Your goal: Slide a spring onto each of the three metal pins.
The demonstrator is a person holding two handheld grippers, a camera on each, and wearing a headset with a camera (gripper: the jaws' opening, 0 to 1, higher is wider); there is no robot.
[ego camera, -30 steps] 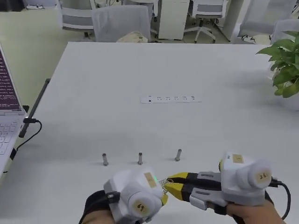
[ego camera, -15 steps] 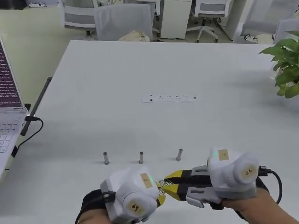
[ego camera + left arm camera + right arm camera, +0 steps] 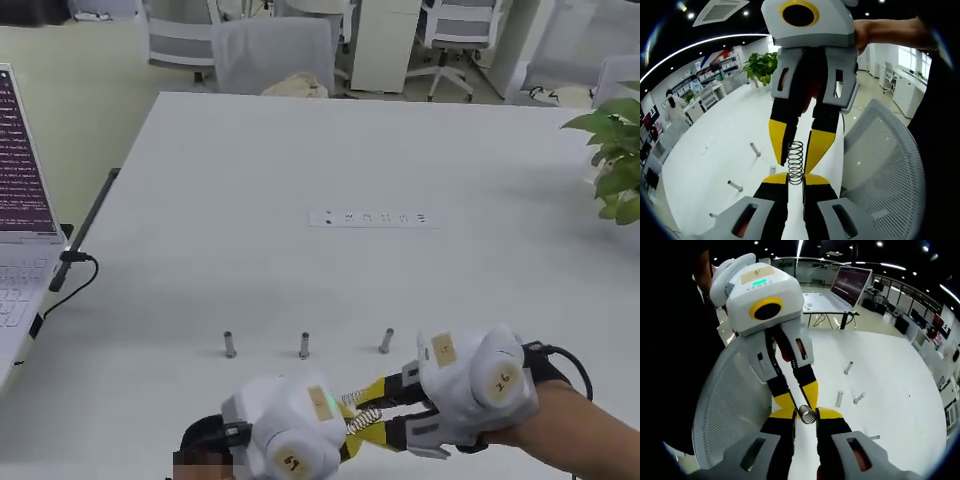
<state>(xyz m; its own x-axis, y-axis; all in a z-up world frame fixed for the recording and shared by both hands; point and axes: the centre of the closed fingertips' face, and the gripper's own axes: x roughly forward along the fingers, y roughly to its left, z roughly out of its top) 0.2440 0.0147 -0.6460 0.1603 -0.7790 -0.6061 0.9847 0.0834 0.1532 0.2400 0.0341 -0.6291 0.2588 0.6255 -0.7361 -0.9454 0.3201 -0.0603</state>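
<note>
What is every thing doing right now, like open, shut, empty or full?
left gripper, shut on the held spring
right gripper, shut on that spring too
three pins, upright, bare
loose spring, lying on the table
laptop, open, screen lit

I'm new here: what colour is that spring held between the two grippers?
The spring is silvery bare metal, clearest in the left gripper view.
</note>
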